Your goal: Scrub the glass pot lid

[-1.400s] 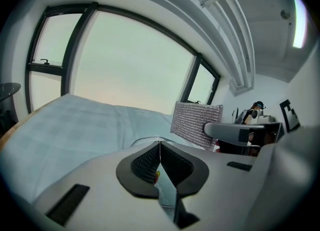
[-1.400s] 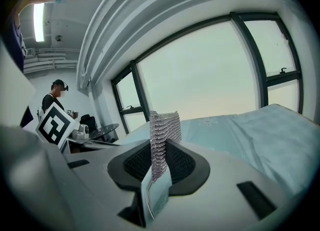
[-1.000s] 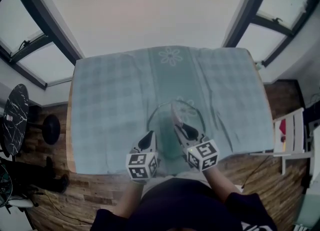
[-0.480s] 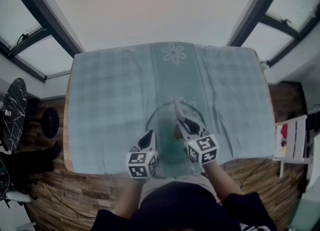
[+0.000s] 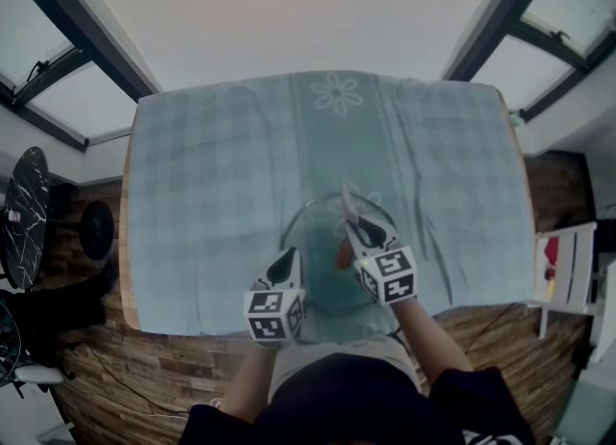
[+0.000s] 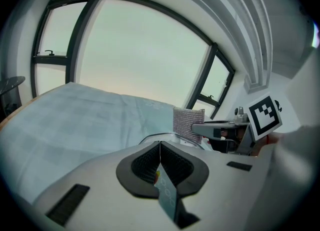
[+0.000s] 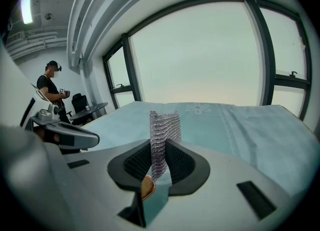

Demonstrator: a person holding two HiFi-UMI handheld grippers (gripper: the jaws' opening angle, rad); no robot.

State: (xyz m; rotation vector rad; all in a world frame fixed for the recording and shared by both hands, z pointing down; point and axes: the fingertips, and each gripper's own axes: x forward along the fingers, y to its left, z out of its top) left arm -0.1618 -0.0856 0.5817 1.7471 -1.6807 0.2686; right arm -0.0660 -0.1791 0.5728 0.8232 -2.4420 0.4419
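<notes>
Above the teal tablecloth, both point downward: left tongs pressed together, right tongs clamping a mesh scrubber.

One table stands in the room, covered by one tablecloth. The cloth shows two printed flowers: a far flower and a near flower. There is one glass lid and one scrubber.

The grippers number two, a left gripper and a right gripper. Each has one marker cube, which makes two: a left cube and a right cube.

On the floor around the table there is one white chair, one round black side table and one dark stool. The right gripper view shows one other person at the back of the room.
</notes>
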